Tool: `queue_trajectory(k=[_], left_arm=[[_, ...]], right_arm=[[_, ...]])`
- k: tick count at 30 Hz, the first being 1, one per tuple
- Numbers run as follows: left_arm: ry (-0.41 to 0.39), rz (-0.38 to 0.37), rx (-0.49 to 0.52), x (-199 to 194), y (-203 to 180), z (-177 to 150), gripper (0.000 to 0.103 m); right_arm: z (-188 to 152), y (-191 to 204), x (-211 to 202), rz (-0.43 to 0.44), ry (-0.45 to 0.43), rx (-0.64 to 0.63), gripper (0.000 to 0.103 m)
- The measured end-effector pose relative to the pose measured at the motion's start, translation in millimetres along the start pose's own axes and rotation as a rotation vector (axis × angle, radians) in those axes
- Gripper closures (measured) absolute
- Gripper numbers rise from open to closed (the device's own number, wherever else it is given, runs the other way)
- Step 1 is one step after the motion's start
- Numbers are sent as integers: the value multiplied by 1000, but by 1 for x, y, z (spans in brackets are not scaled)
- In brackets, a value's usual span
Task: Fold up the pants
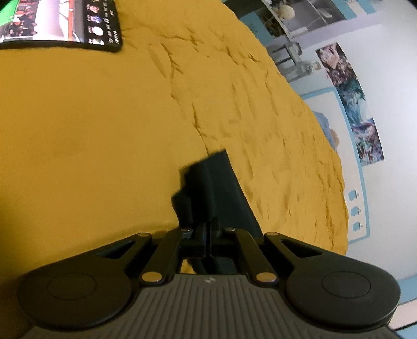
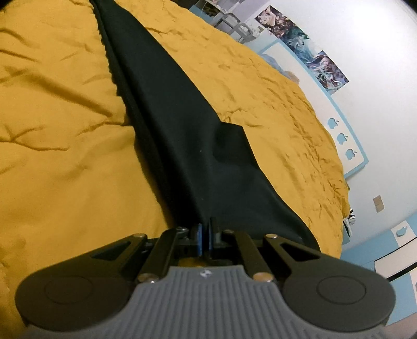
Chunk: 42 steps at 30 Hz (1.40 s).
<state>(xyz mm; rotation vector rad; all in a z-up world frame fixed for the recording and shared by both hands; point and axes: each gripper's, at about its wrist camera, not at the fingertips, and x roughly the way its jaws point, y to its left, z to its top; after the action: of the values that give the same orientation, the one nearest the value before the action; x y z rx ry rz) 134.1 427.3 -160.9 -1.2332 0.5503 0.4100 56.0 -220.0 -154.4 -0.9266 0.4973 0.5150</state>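
Observation:
Dark, near-black pants (image 2: 182, 125) stretch from my right gripper (image 2: 206, 234) up and away across a yellow bedspread (image 2: 65, 130). The right gripper is shut on the near end of the fabric, which hangs taut from its closed jaws. One gathered edge runs along the pants' left side. In the left wrist view, my left gripper (image 1: 208, 232) is shut on another dark end of the pants (image 1: 216, 187), which shows only as a short flap ahead of the jaws, above the bedspread (image 1: 91, 130).
A tablet with a lit screen (image 1: 62, 23) lies on the bed at the far left. The bed's far edge meets a white and blue wall with posters (image 1: 351, 104). A blue-framed panel (image 2: 346, 146) stands by the bed.

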Motion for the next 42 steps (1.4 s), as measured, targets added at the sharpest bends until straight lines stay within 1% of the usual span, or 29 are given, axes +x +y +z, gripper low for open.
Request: queue_trajectory(k=[5, 6, 7, 8, 10, 11, 12, 13, 14, 15, 16, 18, 20, 21, 22, 23, 25, 28, 29, 30, 31, 33, 34, 35, 36, 37, 38, 39, 42], left_arm=[[13, 18, 5, -9, 1, -3, 101], [7, 27, 5, -14, 0, -3, 101], [0, 38, 9, -20, -2, -4, 101], [-19, 47, 24, -27, -7, -4, 101], [-66, 46, 82, -42, -20, -9, 101], [-82, 40, 117, -48, -27, -13, 101], [-90, 30, 151, -52, -35, -18, 101], [-91, 20, 180, -54, -43, -24, 100], [-82, 7, 217, -53, -53, -32, 100], [-65, -7, 256, -50, -64, -42, 99], [-37, -27, 303, -44, -77, -56, 96], [25, -65, 381, -31, -99, -84, 92], [101, -103, 474, -13, -124, -121, 90], [135, -117, 517, -4, -135, -140, 90], [168, -127, 560, 5, -145, -160, 90], [201, -136, 597, 15, -155, -180, 90], [253, -159, 651, 30, -172, -214, 90], [310, -187, 696, 48, -188, -255, 90], [332, -194, 709, 54, -192, -268, 89], [347, -194, 721, 59, -196, -278, 89], [360, -190, 739, 63, -198, -288, 89], [385, -175, 777, 71, -200, -304, 89], [402, -166, 795, 75, -199, -312, 89], [419, -157, 808, 78, -198, -318, 89], [437, -139, 821, 83, -194, -326, 88], [444, -117, 836, 87, -190, -330, 87], [435, -103, 855, 87, -186, -333, 87], [424, -105, 869, 87, -184, -334, 86], [416, -119, 871, 85, -181, -333, 84]], right_arm=[[-5, 1, -2, 90, 36, -13, 103], [-5, -2, -4, 105, 37, 5, 101], [-4, -7, -7, 140, 38, 35, 98], [-5, -15, -12, 195, 38, 77, 95], [-8, -30, -24, 264, 16, 156, 92], [-11, -42, -29, 281, 2, 214, 91], [-17, -57, -33, 266, -11, 286, 88], [-23, -73, -36, 229, -20, 359, 79], [-32, -91, -37, 181, -22, 450, 73], [-45, -113, -36, 127, -13, 566, 62], [-59, -133, -35, 74, -1, 682, 56], [-100, -174, -28, -41, 46, 971, 52], [-142, -204, -21, -143, 96, 1228, 51], [-156, -214, -18, -162, 87, 1299, 50], [-167, -223, -15, -162, 60, 1334, 50], [-174, -231, -10, -156, 36, 1335, 50], [-180, -246, 7, -124, 14, 1266, 47], [-190, -268, 36, -9, 17, 1194, 45], [-194, -274, 46, 27, 31, 1187, 45], [-199, -281, 57, 76, 65, 1196, 45], [-204, -290, 70, 124, 101, 1212, 45], [-213, -294, 86, 223, 169, 1249, 46], [-216, -292, 87, 248, 187, 1256, 56], [-216, -290, 85, 242, 189, 1237, 67], [-215, -288, 81, 220, 187, 1213, 87], [-217, -288, 77, 216, 176, 1220, 103], [-220, -289, 72, 213, 154, 1238, 103], [-221, -290, 63, 186, 133, 1241, 103], [-225, -292, 35, 131, 48, 1269, 103]])
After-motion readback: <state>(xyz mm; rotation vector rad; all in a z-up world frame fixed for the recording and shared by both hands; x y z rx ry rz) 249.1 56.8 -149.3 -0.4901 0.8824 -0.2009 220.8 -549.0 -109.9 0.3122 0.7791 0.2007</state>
